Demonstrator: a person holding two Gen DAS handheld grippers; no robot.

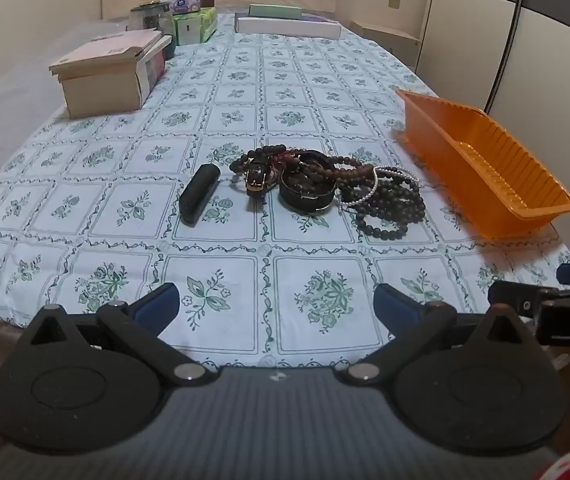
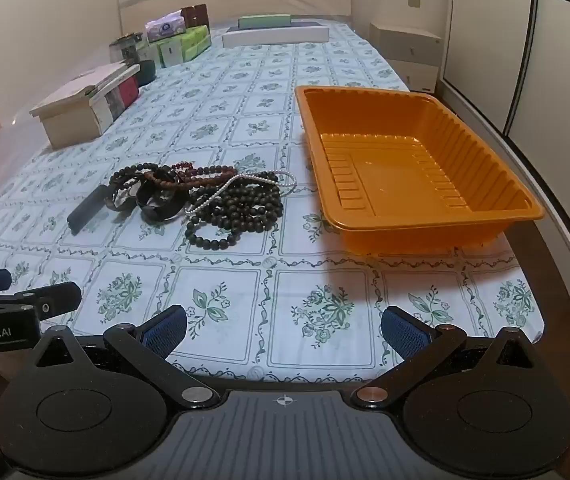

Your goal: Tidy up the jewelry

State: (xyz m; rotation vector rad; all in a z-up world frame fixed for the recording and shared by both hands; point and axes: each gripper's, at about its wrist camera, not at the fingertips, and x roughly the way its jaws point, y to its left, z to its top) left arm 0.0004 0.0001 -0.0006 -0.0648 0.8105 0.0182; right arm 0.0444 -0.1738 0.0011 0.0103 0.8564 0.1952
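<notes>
Left wrist view shows a wide tabletop (image 1: 325, 80) covered with a pale cloth printed in green flower squares. On its right side stands an orange tray (image 1: 525, 196), empty, with ribbed walls. Near the far left edge is a beige box (image 1: 101, 84) with its lid a little askew, and behind it some tissue packs (image 1: 197, 24).

The jewelry pile (image 1: 325, 188) lies in the middle of the tabletop, to the left of the tray and apart from it. It is a tangle of dark bead bracelets (image 1: 389, 204), a brown bead strand, a thin string of white pearls (image 1: 369, 192), a broad black bangle (image 1: 305, 196) and a watch with a gold buckle. Just left of the pile lies a small black case (image 1: 199, 194), long and closed.

The left tongs (image 1: 275, 306) stand wide open over the near edge of the cloth, with nothing between the blue pads. The right tongs (image 2: 283, 332) are also spread fully, holding nothing.

The right wrist view looks into the tray and shows its flat, bare bottom, which the left view hides behind the wall. The left view shows the gold buckle clearly; in the right view it cannot be made out.
</notes>
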